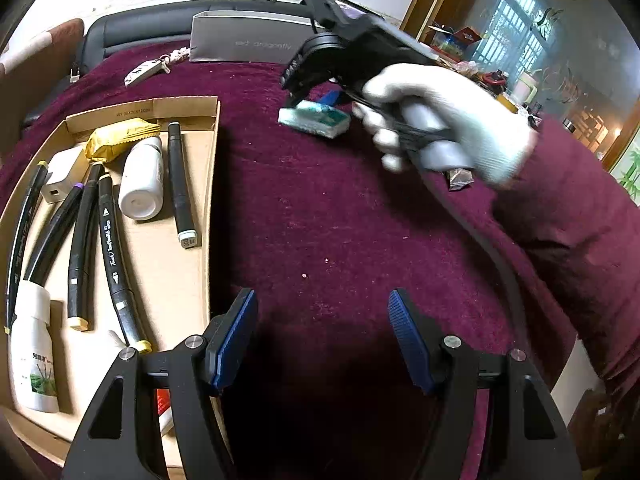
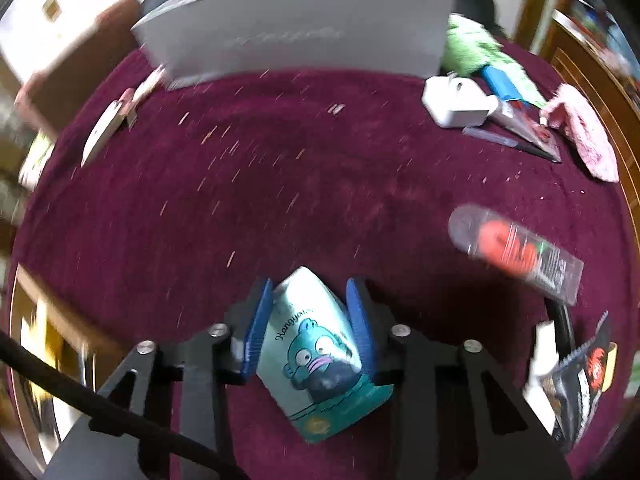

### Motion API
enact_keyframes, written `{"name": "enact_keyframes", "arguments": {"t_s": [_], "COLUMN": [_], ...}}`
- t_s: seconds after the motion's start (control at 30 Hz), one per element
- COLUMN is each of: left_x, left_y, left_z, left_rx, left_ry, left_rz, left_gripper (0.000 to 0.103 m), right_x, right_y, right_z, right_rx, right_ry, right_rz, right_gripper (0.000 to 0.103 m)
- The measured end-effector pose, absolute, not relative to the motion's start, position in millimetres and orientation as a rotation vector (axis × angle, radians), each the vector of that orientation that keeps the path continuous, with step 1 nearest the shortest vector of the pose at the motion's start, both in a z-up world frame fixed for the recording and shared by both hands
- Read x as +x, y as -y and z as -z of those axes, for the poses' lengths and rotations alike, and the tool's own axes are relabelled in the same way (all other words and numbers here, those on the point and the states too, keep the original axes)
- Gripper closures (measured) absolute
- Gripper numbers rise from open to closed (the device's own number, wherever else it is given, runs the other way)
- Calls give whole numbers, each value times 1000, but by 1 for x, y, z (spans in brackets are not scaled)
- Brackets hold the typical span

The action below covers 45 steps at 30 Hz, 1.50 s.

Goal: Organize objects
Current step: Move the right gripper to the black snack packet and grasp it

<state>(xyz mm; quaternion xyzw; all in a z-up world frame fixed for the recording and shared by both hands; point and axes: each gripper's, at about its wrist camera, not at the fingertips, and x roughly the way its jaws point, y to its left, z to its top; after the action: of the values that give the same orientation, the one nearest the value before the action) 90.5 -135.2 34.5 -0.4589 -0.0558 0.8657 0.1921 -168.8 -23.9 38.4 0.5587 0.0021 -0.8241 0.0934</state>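
We are looking at a teal and white tissue pack [image 2: 316, 356] printed with a wide-eyed cartoon fish face and slanted script. It is sitting between the blue pads of our right tool [image 2: 310, 330], which are pressing on both of its sides, clamped on it just above the maroon cloth [image 2: 280, 184] of the worktop. Our left tool [image 1: 322, 332] is hovering with its jaws apart and nothing between them; the cardboard tray [image 1: 212, 184] of markers [image 1: 180, 184] and bottles is lying just to its left. Blur is smearing the right wrist view, so the orange-labelled clear tube [image 2: 516, 254] to the right of that tool is proving hard to read.
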Motion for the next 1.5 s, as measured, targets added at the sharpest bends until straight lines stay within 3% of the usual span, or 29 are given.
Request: {"name": "enact_keyframes", "arguments": {"t_s": [0.2,0.33,0.4,0.47,0.57,0.8,1.13,1.3,1.33,1.37,1.4,1.5], "left_x": [95,102,108,111,113,120,120,119,118,118,118,120], "left_y": [138,141,140,139,137,129,130,131,131,131,131,129], "left_z": [-36,-39,-41,-42,-42,-45,-44,-41,-40,-40,-40,-40], "left_rx": [-1284,-1274,-1268,-1265,-1266,-1261,-1278,-1295,-1298,-1299,-1300,-1301], "left_ry": [192,202,202,201,206,172,165,170,172,175,178,175], "left_rz": [-2424,-2436,-2438,-2436,-2429,-2429,-2445,-2443,-2441,-2438,-2435,-2430], "left_gripper": [41,41,41,41,41,41,41,41,41,41,41,41], "right_x": [-93,-55,-43,-33,-25,-25,-61,-69,-69,-69,-70,-61], "right_y": [24,-20,-57,-98,-145,-193,-162,-169,-172,-175,-177,-181], "right_z": [-40,-68,-91,-111,-122,-97,-68,-61,-61,-61,-59,-53], "right_rx": [1715,1607,1495,1408,1363,1482,1564,1570,1576,1592,1624,1677], "right_ry": [-115,69,173,272,411,469,164,209,229,240,239,256], "right_rz": [2102,2157,2305,2468,2614,2736,2777,2793,2780,2764,2747,2686], "right_gripper": [66,66,60,42,37,37,37,37,40,57,63,65]}}
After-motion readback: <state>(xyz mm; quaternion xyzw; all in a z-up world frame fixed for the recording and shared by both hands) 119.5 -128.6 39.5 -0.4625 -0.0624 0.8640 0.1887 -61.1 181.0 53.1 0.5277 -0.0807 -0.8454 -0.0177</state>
